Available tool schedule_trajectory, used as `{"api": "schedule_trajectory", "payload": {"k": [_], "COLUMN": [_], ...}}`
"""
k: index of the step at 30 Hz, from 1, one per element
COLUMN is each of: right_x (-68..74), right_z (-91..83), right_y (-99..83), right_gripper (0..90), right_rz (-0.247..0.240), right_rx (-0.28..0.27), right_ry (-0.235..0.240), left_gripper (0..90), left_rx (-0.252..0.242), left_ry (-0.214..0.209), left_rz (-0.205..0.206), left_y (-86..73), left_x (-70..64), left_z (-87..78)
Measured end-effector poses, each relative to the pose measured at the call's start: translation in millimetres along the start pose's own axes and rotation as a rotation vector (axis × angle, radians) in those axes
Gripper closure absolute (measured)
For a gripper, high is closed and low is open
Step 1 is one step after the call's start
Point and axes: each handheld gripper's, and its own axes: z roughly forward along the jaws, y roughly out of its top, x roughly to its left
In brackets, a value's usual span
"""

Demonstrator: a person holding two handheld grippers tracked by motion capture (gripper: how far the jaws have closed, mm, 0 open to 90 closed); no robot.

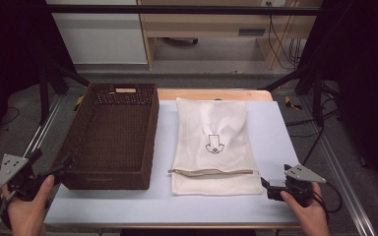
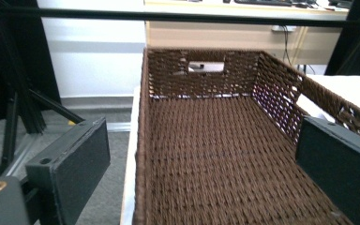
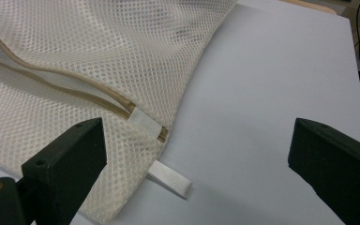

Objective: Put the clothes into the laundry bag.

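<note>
Approaching zipper end (image 3: 146, 124) of mesh bag (image 1: 211, 142) with right gripper (image 1: 271, 189) wide open; keeping low, aiming at tab; left gripper (image 1: 54, 169) open by basket (image 1: 150, 142).

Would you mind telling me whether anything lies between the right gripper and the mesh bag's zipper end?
Nothing visible does. The right gripper sits open just off the mesh bag, and bare white tabletop lies between its fingers and the zipper end.
</note>
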Motion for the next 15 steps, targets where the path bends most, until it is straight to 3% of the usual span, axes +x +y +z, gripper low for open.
{"api": "schedule_trajectory", "payload": {"k": [10,15], "right_x": [2.4,2.5], "right_z": [8.3,14.0], "right_y": [1.2,-0.3], "right_gripper": [5.2,5.3], "right_rz": [0.016,0.023], "right_rx": [0.009,0.014], "right_ry": [-0.004,-0.013], "left_gripper": [3.4,3.4], "left_rx": [-0.034,-0.039], "left_ry": [0.01,0.012], "left_rz": [-0.069,-0.081], "left_y": [-20.5,-25.6], "left_x": [11.6,11.5], "left_z": [-4.6,-6.1]}}
